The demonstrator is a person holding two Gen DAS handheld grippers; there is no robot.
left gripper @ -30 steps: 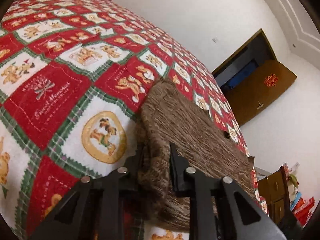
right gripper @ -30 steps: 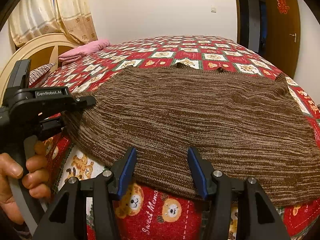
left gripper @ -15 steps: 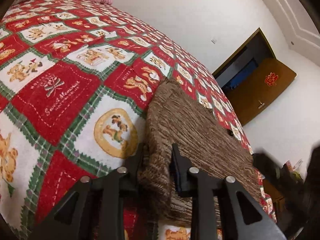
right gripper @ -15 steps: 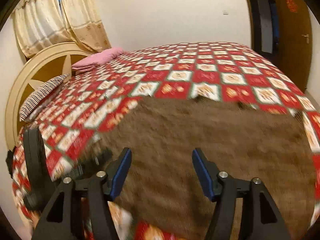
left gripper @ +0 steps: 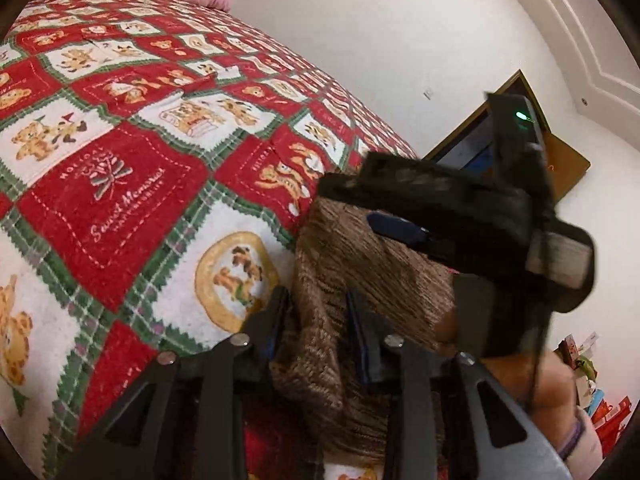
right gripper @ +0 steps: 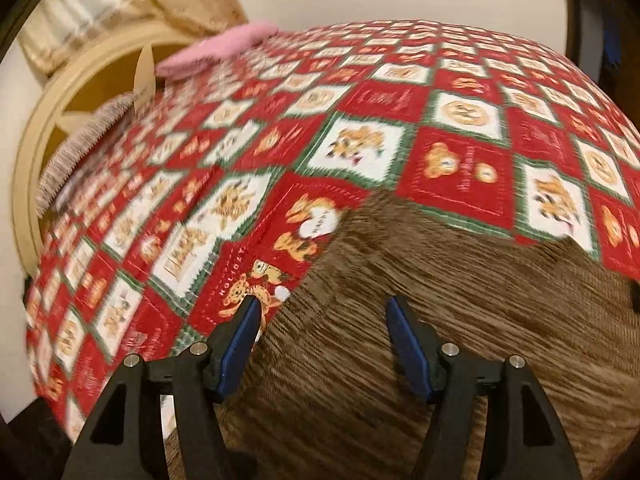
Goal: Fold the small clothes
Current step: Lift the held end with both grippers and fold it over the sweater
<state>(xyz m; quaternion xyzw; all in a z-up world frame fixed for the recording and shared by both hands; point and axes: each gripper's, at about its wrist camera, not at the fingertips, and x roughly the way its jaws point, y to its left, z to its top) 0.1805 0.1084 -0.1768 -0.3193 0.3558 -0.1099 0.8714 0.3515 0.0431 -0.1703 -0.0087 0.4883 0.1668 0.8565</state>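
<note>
Across the red-and-white teddy-bear patchwork quilt (right gripper: 460, 168), white walls behind, I see the brown ribbed knit garment (right gripper: 440, 320) spread; left gripper (left gripper: 316, 312) pinches its bunched edge, right gripper (right gripper: 320, 316) hovers above, jaws released.

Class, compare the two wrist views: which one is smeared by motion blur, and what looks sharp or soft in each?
Right wrist view: the quilt and brown knit are streaked, while the right gripper stays crisp. Left wrist view: the quilt is sharp; only the other gripper crossing overhead looks soft. Both bend straight lines, fisheye-style.
</note>
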